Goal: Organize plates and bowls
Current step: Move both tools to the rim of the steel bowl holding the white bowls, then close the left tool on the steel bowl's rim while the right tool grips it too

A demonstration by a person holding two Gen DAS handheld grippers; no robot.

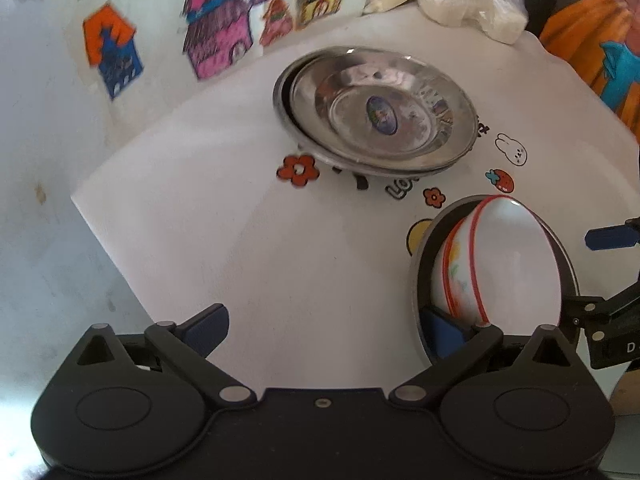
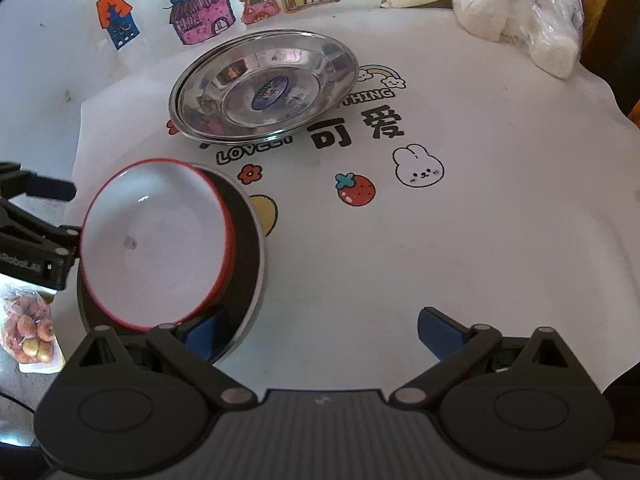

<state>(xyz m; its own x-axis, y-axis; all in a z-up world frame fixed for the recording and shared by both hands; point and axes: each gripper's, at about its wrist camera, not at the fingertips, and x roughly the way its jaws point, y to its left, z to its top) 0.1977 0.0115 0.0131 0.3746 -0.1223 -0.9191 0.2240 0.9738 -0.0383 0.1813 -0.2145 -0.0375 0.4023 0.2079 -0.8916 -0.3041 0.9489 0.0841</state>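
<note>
Both tongs, left and right, I see released. Bowl sits in dark plate; steel plates beyond. Cloth reads "LOVE". Only right view shows fruit bag.

White cartoon-print cloth over desk ahead of jaws. Pale wall beyond, house stickers on it. Plastic-wrapped white bundle far right. Soft daylight.
</note>
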